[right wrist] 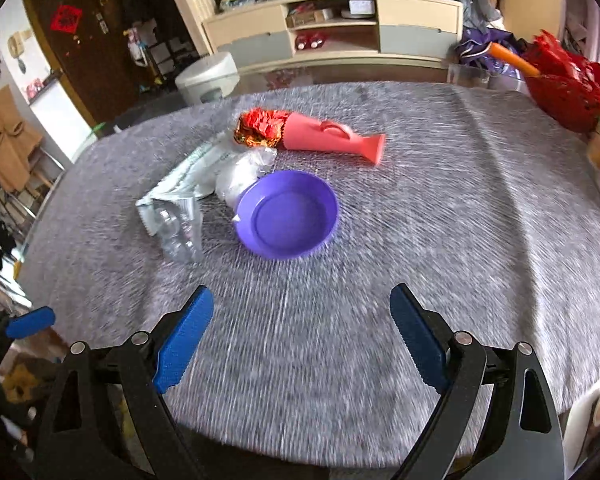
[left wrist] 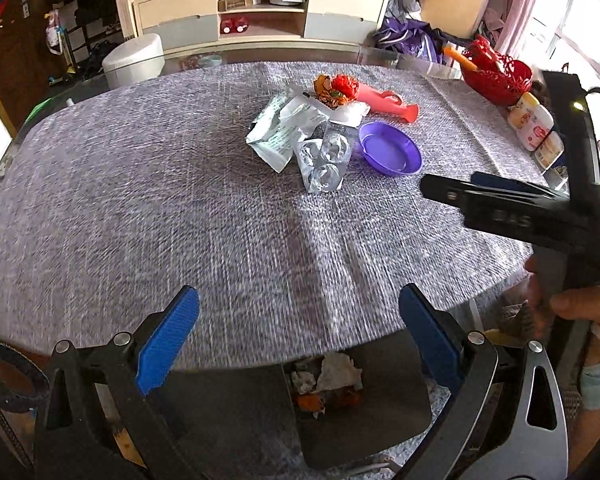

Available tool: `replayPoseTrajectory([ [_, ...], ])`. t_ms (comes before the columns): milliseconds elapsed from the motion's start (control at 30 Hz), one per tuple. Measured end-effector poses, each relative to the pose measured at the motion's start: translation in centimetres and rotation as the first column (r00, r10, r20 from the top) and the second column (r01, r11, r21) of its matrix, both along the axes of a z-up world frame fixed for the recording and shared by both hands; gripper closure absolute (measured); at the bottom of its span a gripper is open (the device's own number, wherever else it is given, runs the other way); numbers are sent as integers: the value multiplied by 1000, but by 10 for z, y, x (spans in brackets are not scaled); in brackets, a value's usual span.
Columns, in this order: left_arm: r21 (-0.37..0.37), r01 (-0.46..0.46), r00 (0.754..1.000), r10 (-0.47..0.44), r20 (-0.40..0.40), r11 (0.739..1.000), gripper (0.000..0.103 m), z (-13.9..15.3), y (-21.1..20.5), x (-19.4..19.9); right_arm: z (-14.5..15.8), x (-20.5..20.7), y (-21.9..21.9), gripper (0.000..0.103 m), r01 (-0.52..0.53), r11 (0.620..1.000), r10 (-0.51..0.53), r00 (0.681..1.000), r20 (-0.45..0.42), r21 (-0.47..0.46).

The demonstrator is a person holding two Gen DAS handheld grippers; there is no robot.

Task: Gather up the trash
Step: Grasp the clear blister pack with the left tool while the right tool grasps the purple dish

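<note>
Both tools stand wide apart with nothing between their blue pads: the left tool (left wrist: 298, 340) hangs over the near edge of the worktop (left wrist: 140, 200), and the right tool (right wrist: 302, 338) hovers further in, aimed at the clutter. Trash lies bunched near the middle of the grey cloth: a crumpled pale green-white wrapper (right wrist: 188, 178), an empty clear blister pack (right wrist: 180, 232) just in front of it, and a red-gold foil wrapper (right wrist: 260, 128) behind. A purple bowl (right wrist: 288, 214) sits beside them and a pink plastic piece (right wrist: 332, 140) lies touching the foil; whether either is trash I cannot tell. Below the worktop's near edge, under the left tool, a dark bin (left wrist: 364, 408) already holds scraps, so the pile probably goes there. My guess is that the right tool is lined up to reach first, the blister pack being nearest.
</note>
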State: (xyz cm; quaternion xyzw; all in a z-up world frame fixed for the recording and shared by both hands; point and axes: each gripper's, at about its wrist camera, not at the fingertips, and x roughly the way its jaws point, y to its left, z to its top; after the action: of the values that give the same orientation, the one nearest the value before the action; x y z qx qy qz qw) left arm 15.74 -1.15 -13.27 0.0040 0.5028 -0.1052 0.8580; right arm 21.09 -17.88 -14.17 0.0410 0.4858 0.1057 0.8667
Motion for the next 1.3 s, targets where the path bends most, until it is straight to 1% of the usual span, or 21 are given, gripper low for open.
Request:
replayPoseTrajectory([
  [233,-14,14,999,-14,-29,1000,8,-11,-1,26,-16,29,21,13,-28,998,27,999,-19,-59],
  [333,-19,18,999,-19,-33,1000,8,-13,-2,36,-22,38,25,13,-36,998,34,999,-32,-61],
  [433,-23,19,999,-19,-39,1000,8,-16,-3,43,-24,44,30,12,-43,995,41,999,-20,-86],
  [533,-27,17,999,-18,-44,999,8,-19,-3,50,-24,50,33,11,-43,995,43,999,-2,-90],
  [567,-29,17,999,-19,-45,999,8,-20,-4,51,-24,51,32,13,-41,995,42,999,2,-92],
  [633,-34,18,999,-20,-44,999,8,-21,-6,56,-23,52,30,20,-35,994,38,999,19,-105],
  [667,-35,19,999,-20,-43,999,8,-21,-7,58,-23,54,28,22,-33,994,36,999,20,-99],
  [733,-40,21,999,-23,-33,999,10,-20,-10,63,-21,56,18,22,-22,998,23,1000,18,-55],
  [767,-43,25,999,-26,-24,999,11,-19,-13,66,-20,56,15,22,-15,999,16,1000,18,-47],
  [833,-50,33,999,-34,-16,998,19,-18,-17,72,-18,58,7,22,-4,999,5,1000,16,-33],
  [967,-53,49,999,-49,4,997,25,-14,-24,85,-9,58,-11,23,25,1000,-25,999,20,5],
  [1167,-42,73,997,-72,17,996,38,-17,-37,106,1,58,-29,23,53,998,-54,998,26,42],
  [1233,-36,83,996,-83,13,996,48,-20,-41,111,4,57,-32,23,55,997,-56,998,31,47],
  [1267,-35,87,996,-87,9,996,51,-22,-43,113,6,57,-35,23,54,997,-56,998,34,52],
  [1300,-38,89,996,-89,3,995,60,-24,-44,115,7,57,-36,23,52,997,-54,998,35,56],
])
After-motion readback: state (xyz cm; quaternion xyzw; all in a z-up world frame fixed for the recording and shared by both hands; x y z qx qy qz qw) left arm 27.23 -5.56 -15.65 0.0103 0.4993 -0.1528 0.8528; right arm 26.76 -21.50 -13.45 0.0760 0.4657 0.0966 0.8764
